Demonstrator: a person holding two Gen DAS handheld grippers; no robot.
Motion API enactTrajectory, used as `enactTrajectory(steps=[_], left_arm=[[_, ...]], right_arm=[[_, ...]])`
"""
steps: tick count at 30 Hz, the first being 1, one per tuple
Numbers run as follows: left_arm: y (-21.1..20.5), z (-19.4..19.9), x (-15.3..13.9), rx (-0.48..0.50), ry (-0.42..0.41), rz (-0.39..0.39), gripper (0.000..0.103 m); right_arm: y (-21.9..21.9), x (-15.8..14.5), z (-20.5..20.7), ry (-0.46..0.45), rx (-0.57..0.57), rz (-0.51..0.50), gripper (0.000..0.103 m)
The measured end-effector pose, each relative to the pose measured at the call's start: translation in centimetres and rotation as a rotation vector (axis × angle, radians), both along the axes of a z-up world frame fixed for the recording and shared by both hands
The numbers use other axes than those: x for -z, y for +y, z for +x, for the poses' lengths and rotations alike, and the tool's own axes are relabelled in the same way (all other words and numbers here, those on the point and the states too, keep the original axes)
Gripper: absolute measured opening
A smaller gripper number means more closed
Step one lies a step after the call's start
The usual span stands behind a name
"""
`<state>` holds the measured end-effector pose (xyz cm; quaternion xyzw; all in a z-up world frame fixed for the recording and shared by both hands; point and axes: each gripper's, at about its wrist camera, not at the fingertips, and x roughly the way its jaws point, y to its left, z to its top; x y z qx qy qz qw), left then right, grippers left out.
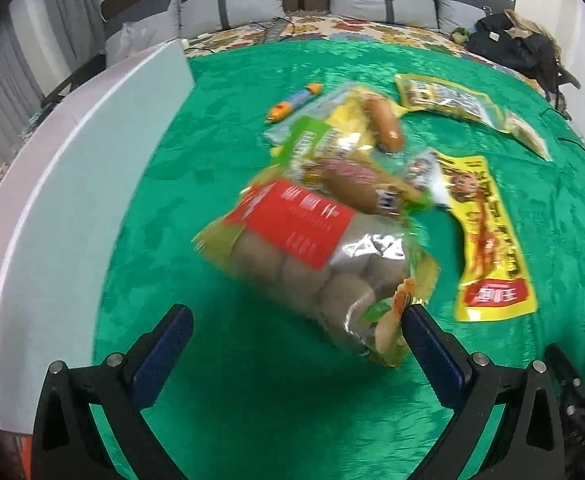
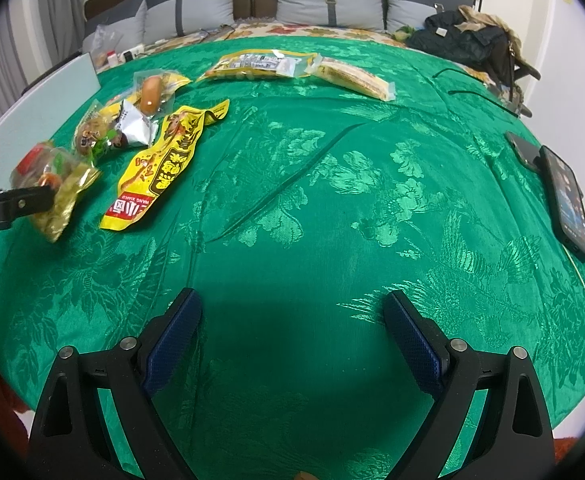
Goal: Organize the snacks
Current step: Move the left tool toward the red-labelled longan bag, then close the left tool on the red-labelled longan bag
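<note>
A clear bag of brown meatballs with a red label (image 1: 292, 248) lies blurred on the green cloth, its foil corner touching the inner side of my left gripper's right finger. My left gripper (image 1: 294, 328) is open, the bag's near end partly between the fingers. In the right wrist view the same bag (image 2: 52, 184) sits at the far left, with a left finger (image 2: 32, 200) against it. My right gripper (image 2: 292, 312) stands open over bare cloth. Behind the bag lie a yellow pouch (image 1: 488, 240), a sausage pack (image 1: 384, 124) and a green-labelled pack (image 1: 332, 152).
A white board (image 1: 52, 220) curves along the left edge of the cloth. A small orange-blue stick (image 1: 296, 102) and a flat yellow packet (image 1: 444, 100) lie farther back, plus a long packet (image 2: 356, 76). Two phones (image 2: 564, 200) rest at the right edge. A dark bag (image 2: 468, 40) sits behind.
</note>
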<state>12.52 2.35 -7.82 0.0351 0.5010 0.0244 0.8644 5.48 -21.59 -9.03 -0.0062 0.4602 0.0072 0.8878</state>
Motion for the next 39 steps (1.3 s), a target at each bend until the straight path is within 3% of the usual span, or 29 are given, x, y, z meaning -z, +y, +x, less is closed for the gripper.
enactTrajectory(steps=[4,9,12,15,19,26,31,36,39], left_arm=[[1.9,0.0,-0.3,-0.039,0.005,0.015,0.103],[4.3,-0.3,-1.2,-0.099,0.001,-0.022,0.103],[5.3,-0.2,-1.9,-0.11,-0.003,-0.107,0.103],[6.4,0.8,-2.3,-0.12,0.023,-0.278,0.103],[6.9,2.3,-2.7,-0.155,0.038,-0.373,0.103],[4.3,4.6,-1.7,-0.139,0.081,-0.342,0.103],[1.7,5.9,-0.3,-0.123,0.08,-0.207,0.103],[3.6,4.7,0.8,-0.123,0.097,-0.224,0.103],[5.1,3.7,0.4,-0.11,0.078,-0.19,0.103]], right_arm=[[0.0,0.0,0.0,-0.001,0.001,0.0,0.095],[0.0,0.0,0.0,-0.001,0.001,0.0,0.095],[0.0,0.0,0.0,-0.001,0.001,0.0,0.095],[0.0,0.0,0.0,-0.001,0.001,0.0,0.095],[0.0,0.0,0.0,-0.001,0.001,0.0,0.095],[0.0,0.0,0.0,-0.002,0.0,0.0,0.095],[0.0,0.0,0.0,-0.003,-0.003,0.001,0.095],[0.0,0.0,0.0,-0.003,-0.003,0.001,0.095],[0.0,0.0,0.0,-0.003,-0.003,0.001,0.095]])
